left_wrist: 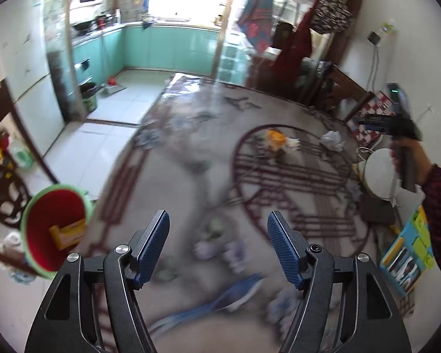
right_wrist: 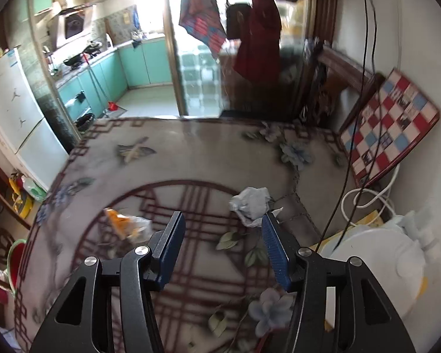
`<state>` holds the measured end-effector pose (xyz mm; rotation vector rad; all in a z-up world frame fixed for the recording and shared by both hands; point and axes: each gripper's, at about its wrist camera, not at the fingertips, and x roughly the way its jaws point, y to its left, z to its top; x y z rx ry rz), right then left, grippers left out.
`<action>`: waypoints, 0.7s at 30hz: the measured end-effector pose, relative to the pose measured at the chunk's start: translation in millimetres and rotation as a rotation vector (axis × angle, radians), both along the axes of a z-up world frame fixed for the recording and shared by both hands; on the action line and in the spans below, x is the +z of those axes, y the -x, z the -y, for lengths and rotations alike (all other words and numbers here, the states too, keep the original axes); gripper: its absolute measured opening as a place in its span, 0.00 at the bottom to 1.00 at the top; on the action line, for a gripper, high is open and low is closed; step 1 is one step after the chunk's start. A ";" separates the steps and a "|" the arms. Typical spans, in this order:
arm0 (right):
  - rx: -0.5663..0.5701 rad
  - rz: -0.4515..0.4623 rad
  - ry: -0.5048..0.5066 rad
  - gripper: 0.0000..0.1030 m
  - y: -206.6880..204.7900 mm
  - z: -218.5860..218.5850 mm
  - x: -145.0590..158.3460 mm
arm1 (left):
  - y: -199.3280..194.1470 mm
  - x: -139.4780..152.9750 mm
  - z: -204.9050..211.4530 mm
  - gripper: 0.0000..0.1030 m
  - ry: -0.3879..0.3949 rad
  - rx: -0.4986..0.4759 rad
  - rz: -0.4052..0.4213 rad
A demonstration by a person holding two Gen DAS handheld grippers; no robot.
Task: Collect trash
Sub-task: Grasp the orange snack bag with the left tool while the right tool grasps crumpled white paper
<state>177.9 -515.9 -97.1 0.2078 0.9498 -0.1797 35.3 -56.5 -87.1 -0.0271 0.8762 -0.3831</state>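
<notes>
Trash lies on a grey patterned carpet with dark red lattice lines, none of it between any jaws.

Right wrist view: right gripper at lower centre, blue-padded jaws apart, nothing between them. Crumpled whitish paper wad sits just above the tip of the right-hand finger, at centre right of frame, outside the gap; whether it touches that tip cannot be told. Orange-and-clear plastic wrapper lies left of the left-hand finger, centre left, blurred, clear of the jaws.

Left wrist view: left gripper at lower centre, jaws apart and empty. Carpet beneath is heavily blurred. Same wrapper and paper wad appear in the right middle of frame, well above the fingertips and well apart from them. Red bucket with light green rim, a yellow block inside it, sits at lower left, beside the left-hand finger.

Person's hand at right edge grips the handle of the other gripper.
</notes>
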 end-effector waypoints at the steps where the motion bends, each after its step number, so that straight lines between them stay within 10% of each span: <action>1: -0.006 -0.034 -0.019 0.51 -13.8 11.2 -14.8 | -5.5 2.4 14.1 0.66 0.008 -0.016 0.000; 11: -0.121 -0.163 -0.171 0.51 -82.6 67.1 -115.2 | -105.3 -6.3 154.5 0.79 -0.021 -0.166 -0.027; 21: -0.209 0.017 -0.364 0.40 -56.3 72.0 -137.3 | -216.9 -105.5 239.3 0.79 -0.085 -0.035 -0.220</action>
